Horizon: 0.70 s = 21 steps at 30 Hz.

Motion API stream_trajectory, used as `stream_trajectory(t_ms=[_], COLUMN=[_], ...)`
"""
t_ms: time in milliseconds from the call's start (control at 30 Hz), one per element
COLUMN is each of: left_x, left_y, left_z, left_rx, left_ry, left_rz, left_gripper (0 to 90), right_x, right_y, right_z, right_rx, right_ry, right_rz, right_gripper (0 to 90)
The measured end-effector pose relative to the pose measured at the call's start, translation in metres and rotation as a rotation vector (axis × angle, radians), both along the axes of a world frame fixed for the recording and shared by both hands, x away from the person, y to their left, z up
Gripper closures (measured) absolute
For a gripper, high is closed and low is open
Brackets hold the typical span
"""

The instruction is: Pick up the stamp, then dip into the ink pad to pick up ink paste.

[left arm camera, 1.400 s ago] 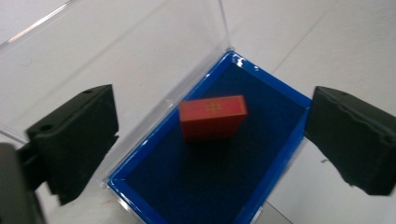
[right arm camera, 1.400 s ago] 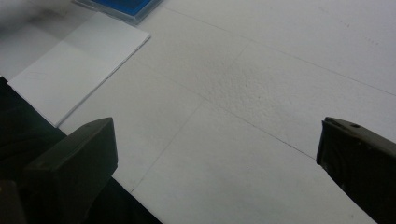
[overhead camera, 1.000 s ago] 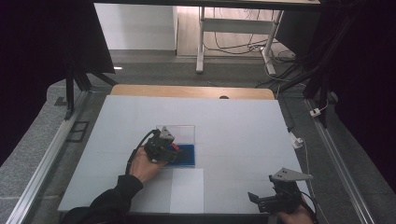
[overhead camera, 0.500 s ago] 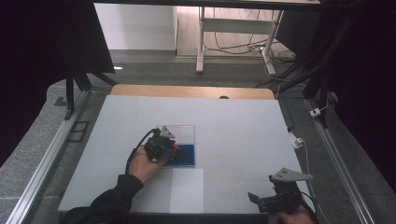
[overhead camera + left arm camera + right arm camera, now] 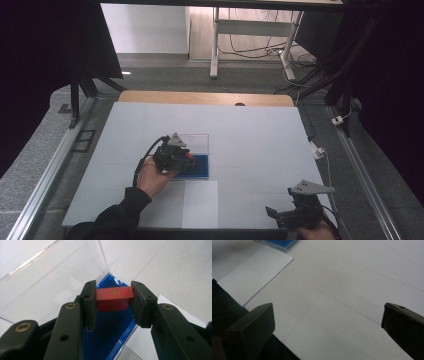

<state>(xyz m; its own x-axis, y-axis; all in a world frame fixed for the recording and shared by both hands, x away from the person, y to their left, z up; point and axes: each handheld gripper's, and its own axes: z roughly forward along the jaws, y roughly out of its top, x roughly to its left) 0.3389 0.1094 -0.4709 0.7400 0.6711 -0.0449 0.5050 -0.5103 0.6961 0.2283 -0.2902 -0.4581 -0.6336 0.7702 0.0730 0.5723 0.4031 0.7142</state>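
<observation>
Listing what we hold and what lies about it:

Item: small red rectangular block with a gold mark on its top face (image 5: 114,296). It sits clamped between the two black jaws of our left gripper (image 5: 113,302), pinched on its two short ends, above the blue-lined floor of a clear plastic box (image 5: 110,332). We judge it light, rigid and smooth-sided; the flat ends are the sound place to grip, since the faces look slick.

Surroundings: the box's upright transparent wall (image 5: 50,277) rises just beside the left jaw and could catch it on any sideways move. A white rectangular sheet (image 5: 200,202) lies flat on the white table (image 5: 260,140), touching or just beside the box's near edge.

Our right gripper (image 5: 295,212) rests near the table's near right corner, well apart from the box, jaws spread wide with nothing between them.
</observation>
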Motion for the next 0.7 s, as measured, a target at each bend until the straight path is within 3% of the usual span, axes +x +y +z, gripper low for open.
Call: stream_trajectory(t_ms=[233, 500, 700], left_x=[0.0, 0.002, 0.006], left_y=[-0.001, -0.005, -0.014], left_z=[-0.001, -0.009, -0.016], left_rx=[-0.005, -0.013, 0.007], left_ry=[-0.018, -0.004, 0.017], left_rz=[-0.014, -0.024, -0.025], left_gripper=[57.7, 57.7, 57.7], right_x=[0.0, 0.0, 0.0], right_y=[0.001, 0.001, 0.001], right_z=[0.0, 0.0, 0.0], right_rx=[-0.003, -0.007, -0.01], right_ry=[0.001, 0.0, 0.0], right_rz=[0.001, 0.006, 0.008], right_gripper=[0.0, 0.0, 0.0])
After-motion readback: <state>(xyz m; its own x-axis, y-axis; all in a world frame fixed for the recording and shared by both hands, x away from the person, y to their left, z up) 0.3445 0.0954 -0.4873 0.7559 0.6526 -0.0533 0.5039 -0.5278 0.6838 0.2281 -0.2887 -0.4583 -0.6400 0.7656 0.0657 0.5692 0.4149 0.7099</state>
